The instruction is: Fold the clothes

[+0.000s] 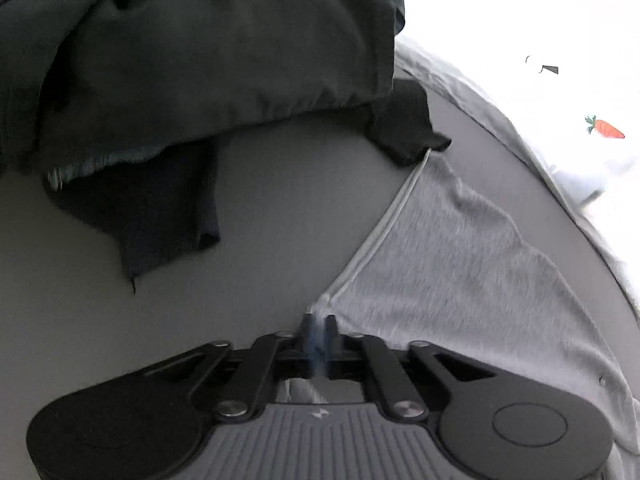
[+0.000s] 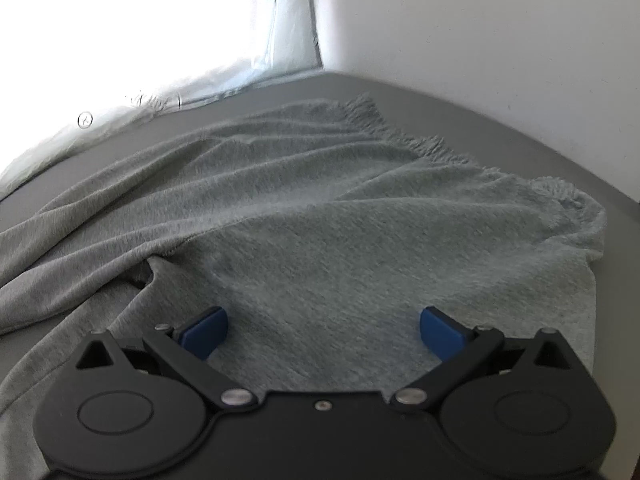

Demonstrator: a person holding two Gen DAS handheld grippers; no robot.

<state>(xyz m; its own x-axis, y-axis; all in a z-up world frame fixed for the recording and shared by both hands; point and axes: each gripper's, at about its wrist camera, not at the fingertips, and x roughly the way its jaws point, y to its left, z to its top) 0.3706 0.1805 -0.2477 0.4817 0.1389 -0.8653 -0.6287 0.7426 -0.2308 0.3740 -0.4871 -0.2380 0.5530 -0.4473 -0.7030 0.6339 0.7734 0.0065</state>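
A light grey fuzzy cloth [image 1: 460, 264] with a white hem lies on the grey surface [image 1: 280, 200] and runs from the middle to the lower right of the left wrist view. My left gripper [image 1: 319, 326] is shut on a corner of it, where the hem ends. The cloth rises slightly to the narrow gap between the fingers. In the right wrist view the same kind of grey cloth [image 2: 320, 208] lies rumpled in long folds, its fringed edge at the far side. My right gripper [image 2: 323, 328] hovers open just above it, with its blue pads [image 2: 206, 332] wide apart and nothing clamped.
A heap of dark garments [image 1: 200, 60] fills the upper left of the left wrist view, with a dark sleeve [image 1: 160, 220] trailing onto the surface. White bedding with a carrot print [image 1: 560, 40] borders the surface. A white wall [image 2: 480, 20] stands behind the far edge.
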